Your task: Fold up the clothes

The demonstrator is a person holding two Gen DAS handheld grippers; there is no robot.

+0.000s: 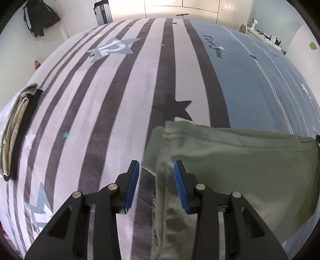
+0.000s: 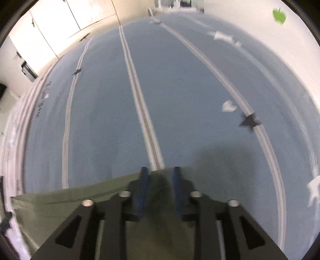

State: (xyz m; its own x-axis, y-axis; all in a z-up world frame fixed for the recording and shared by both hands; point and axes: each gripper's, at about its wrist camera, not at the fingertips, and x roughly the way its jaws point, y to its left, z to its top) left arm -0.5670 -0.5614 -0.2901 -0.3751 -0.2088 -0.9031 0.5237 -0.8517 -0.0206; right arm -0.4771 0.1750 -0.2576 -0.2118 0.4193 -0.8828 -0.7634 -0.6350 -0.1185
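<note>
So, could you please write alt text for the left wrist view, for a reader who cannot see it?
An open black gripper with blue pads hangs over the left edge of an olive-green garment spread on a striped, star-printed bed cover. A stack of folded clothes lies at the far left.

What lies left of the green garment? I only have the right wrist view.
Observer: A pile of folded clothes sits at the far left edge of the striped bedspread, apart from the green garment.
Reviewer: And the other hand?
Observer: The left tongs stand open, straddling the garment's left edge.
Reviewer: Anything on the wall?
Observer: A dark jacket hangs at the upper left.
</note>
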